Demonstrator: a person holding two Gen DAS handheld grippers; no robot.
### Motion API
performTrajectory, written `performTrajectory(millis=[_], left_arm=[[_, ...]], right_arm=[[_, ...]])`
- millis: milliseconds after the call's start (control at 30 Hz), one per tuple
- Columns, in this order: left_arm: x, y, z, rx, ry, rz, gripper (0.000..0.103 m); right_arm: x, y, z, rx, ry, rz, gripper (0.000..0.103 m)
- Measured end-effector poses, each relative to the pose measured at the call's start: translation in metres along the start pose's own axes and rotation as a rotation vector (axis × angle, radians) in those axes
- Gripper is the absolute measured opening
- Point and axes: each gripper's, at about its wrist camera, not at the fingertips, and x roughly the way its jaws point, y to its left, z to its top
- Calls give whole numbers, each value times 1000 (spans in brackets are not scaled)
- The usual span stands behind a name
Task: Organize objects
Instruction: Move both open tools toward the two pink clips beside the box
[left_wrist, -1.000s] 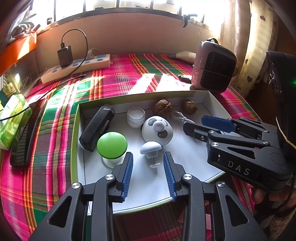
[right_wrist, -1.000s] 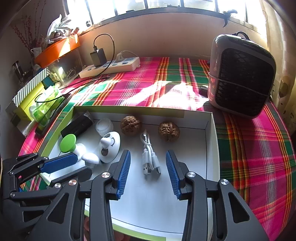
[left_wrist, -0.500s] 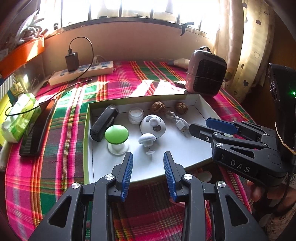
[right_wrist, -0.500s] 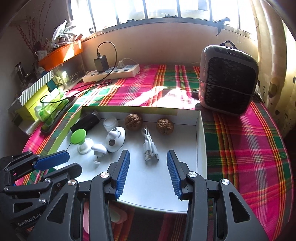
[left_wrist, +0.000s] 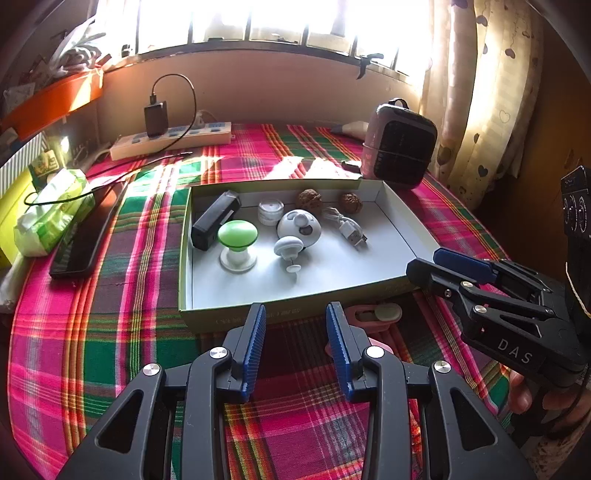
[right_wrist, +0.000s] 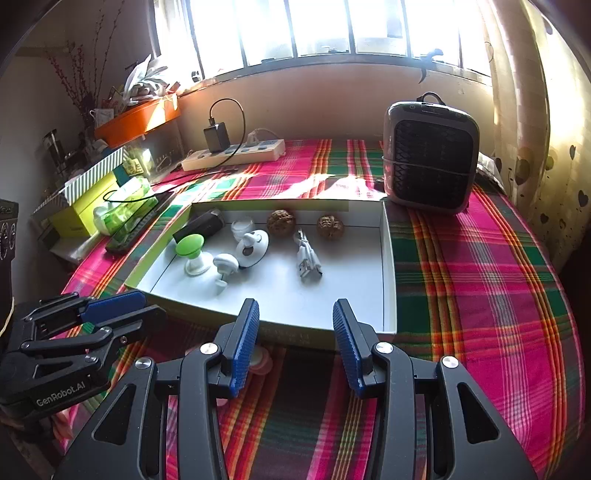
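The shallow white cardboard tray (left_wrist: 402, 236) on the plaid tablecloth (right_wrist: 480, 266) holds a green-capped mushroom lamp (left_wrist: 237, 236), two walnuts and a coiled white USB cable (right_wrist: 307, 260). Both grippers, left (left_wrist: 295, 345) and right (right_wrist: 295, 343), hang released and empty before its near wall (a pink clip (left_wrist: 373, 315) lies just outside).

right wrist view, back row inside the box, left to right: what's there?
Black case → small white jar → left walnut → right walnut. The box ends just right of that.

Two walnuts (left_wrist: 309, 199), perhaps three mushroom-shaped knobs (left_wrist: 237, 233).
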Motion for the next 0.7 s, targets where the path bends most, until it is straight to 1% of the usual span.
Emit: performTrajectory(millis=[133, 267, 467, 700], left_arm=[[-5, 3, -5, -22, -4, 0, 32], [-10, 6, -10, -42, -14, -7, 32], [-10, 8, -15, -52, -9, -10, 32], [-11, 14, -19, -66, -5, -10, 32]], right_arm=[[-4, 10, -15, -27, 28, 45, 43], [0, 16, -28, -25, 62, 99, 43], [14, 27, -35, -27, 112, 172, 43], [26, 43, -38, -62, 160, 206, 43]])
